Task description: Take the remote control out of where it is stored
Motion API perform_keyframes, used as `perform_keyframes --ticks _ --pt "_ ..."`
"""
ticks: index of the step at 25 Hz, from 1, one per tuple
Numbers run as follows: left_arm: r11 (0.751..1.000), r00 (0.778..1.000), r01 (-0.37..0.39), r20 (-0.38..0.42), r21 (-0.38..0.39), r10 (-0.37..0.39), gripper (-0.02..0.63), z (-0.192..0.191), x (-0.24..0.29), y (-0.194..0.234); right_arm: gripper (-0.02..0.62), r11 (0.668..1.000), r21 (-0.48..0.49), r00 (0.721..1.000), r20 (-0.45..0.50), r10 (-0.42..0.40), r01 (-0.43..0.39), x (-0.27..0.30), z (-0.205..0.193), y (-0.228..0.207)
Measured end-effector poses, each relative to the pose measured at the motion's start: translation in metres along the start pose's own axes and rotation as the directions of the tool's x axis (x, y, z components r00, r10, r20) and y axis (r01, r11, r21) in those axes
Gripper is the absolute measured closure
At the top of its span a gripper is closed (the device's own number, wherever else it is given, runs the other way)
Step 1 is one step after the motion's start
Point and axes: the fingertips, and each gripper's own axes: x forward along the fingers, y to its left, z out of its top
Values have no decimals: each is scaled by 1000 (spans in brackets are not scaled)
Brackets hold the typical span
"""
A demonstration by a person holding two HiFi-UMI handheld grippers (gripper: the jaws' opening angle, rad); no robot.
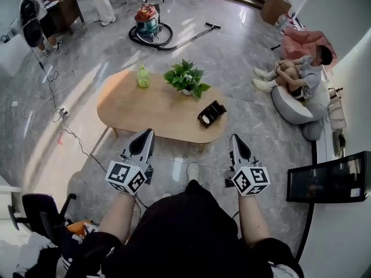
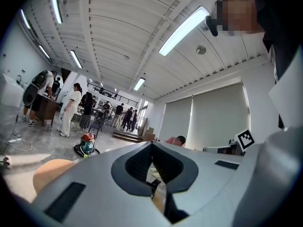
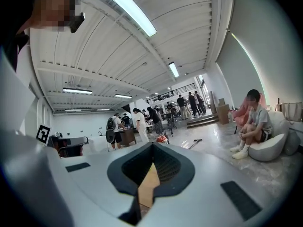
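A black open storage box [image 1: 211, 113] sits near the right front edge of the oval wooden table [image 1: 145, 106]; something pale lies inside it, but the remote control cannot be made out. My left gripper [image 1: 148, 132] is shut and empty, its tips just short of the table's near edge. My right gripper [image 1: 235, 136] is also shut and empty, below and right of the box. In the left gripper view the closed jaws [image 2: 152, 143] point level across the room. The right gripper [image 3: 152, 144] shows a strip of the tabletop [image 3: 149, 188] through its slot.
A potted plant [image 1: 186, 78] and a green bottle [image 1: 143, 76] stand on the table's far side. Beyond are a vacuum cleaner [image 1: 148, 19] with its hose, a person on a beanbag [image 1: 298, 77] at the right, and a dark screen [image 1: 327, 178]. A black chair [image 1: 35, 210] is at lower left.
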Motion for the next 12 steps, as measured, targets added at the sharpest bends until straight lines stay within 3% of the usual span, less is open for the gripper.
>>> perform_keyframes --ticks 5,12 --pt "999 1000 -28 5 21 28 600 4 60 6 589 1000 0 1000 1 20 -20 49 15 -49" --pt "998 997 -58 -49 29 59 600 -17 156 6 589 1000 -6 999 -32 26 -26 106 23 -127"
